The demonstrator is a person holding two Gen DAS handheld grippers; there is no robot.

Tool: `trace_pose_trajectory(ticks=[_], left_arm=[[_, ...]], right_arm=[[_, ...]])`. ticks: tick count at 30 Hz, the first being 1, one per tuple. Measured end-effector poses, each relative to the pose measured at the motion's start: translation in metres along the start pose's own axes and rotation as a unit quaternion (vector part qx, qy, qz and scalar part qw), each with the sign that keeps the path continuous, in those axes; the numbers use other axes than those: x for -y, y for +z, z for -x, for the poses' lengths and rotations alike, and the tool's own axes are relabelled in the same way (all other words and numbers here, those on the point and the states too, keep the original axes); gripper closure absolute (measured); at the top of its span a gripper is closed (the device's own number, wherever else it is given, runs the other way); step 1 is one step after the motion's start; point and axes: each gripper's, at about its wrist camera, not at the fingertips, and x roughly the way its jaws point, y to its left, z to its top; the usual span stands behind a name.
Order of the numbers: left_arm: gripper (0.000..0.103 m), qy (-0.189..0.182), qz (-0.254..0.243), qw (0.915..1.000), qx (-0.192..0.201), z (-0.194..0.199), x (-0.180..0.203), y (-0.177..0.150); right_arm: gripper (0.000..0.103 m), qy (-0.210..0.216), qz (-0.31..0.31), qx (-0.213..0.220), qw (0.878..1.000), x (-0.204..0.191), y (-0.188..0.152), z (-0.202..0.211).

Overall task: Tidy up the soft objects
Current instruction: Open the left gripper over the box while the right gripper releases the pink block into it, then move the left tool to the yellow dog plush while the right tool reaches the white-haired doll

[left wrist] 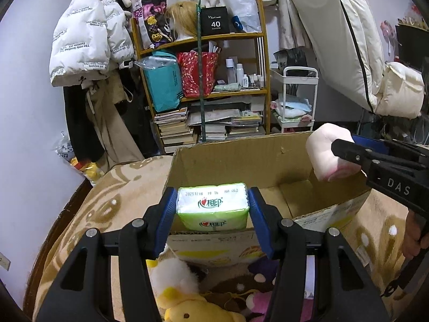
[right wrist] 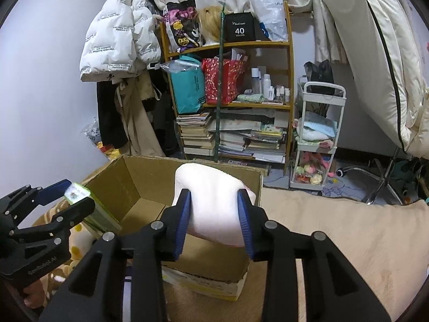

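My left gripper (left wrist: 211,209) is shut on a green and white tissue pack (left wrist: 212,206) and holds it over the near edge of an open cardboard box (left wrist: 241,161). My right gripper (right wrist: 214,212) is shut on a pale pink plush (right wrist: 211,204) and holds it over the box (right wrist: 144,177). In the left wrist view the plush (left wrist: 328,153) and the right gripper (left wrist: 348,151) hang over the box's right side. In the right wrist view the left gripper (right wrist: 72,196) with the tissue pack (right wrist: 80,193) is at the box's left wall.
The box stands on a beige patterned blanket (left wrist: 120,187). Yellow (left wrist: 193,311) and pink (left wrist: 257,303) plush toys lie on it below my left gripper. Behind are a wooden shelf (left wrist: 209,80) with bags and books, a white cart (right wrist: 319,139) and hanging coats (left wrist: 88,35).
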Motion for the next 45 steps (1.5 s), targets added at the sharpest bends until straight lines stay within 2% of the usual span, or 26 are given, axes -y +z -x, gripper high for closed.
trace_pose_trajectory(ticks=[3, 5, 7, 9, 11, 13, 17, 22, 26, 28, 31, 36, 45], left_arm=[[0.043, 0.007, -0.003, 0.9999, 0.011, 0.007, 0.000, 0.001], [0.035, 0.009, -0.001, 0.9998, 0.017, 0.011, -0.001, 0.001], [0.035, 0.011, -0.002, 0.9998, 0.018, 0.014, -0.002, 0.001], [0.030, 0.016, 0.000, 0.9998, 0.009, 0.018, -0.003, 0.003], [0.013, 0.030, 0.005, 0.9995, 0.011, 0.024, -0.005, 0.004], [0.011, 0.040, 0.005, 0.9989, 0.024, 0.032, -0.007, 0.004], [0.007, 0.046, 0.003, 0.9987, 0.023, 0.043, -0.011, 0.004], [0.005, 0.038, 0.012, 0.9991, 0.017, 0.061, -0.020, 0.001], [0.004, 0.037, 0.018, 0.9991, 0.014, 0.079, -0.026, -0.004], [0.004, 0.038, 0.016, 0.9990, 0.016, 0.087, -0.027, -0.006], [0.003, 0.041, 0.006, 0.9990, 0.015, 0.101, -0.027, -0.010], [0.002, 0.044, 0.003, 0.9990, -0.001, 0.112, -0.029, -0.017], [0.002, 0.041, 0.018, 0.9981, -0.043, 0.111, -0.033, -0.030]], right_arm=[[0.062, 0.001, -0.001, -0.001, 1.000, 0.000, -0.001, 0.001], [0.061, 0.003, 0.000, -0.002, 1.000, 0.000, -0.002, 0.002], [0.060, 0.001, 0.004, 0.000, 1.000, -0.002, -0.003, 0.005], [0.059, 0.000, 0.009, 0.006, 1.000, -0.004, -0.004, 0.011], [0.055, -0.006, 0.012, 0.013, 1.000, -0.008, -0.003, 0.017], [0.040, -0.006, 0.007, 0.022, 1.000, -0.010, -0.003, 0.025], [0.032, -0.002, -0.006, 0.026, 1.000, -0.013, -0.003, 0.038], [0.012, -0.001, 0.000, 0.029, 1.000, -0.021, -0.007, 0.056], [0.007, -0.002, -0.002, 0.039, 0.999, -0.026, -0.007, 0.075], [0.000, -0.004, 0.002, 0.049, 0.999, -0.029, -0.006, 0.086], [0.000, -0.006, 0.004, 0.059, 0.998, -0.033, -0.007, 0.100], [0.000, -0.002, 0.005, 0.051, 0.999, -0.037, -0.013, 0.110], [0.000, 0.002, 0.010, 0.036, 0.999, -0.042, -0.022, 0.115]])
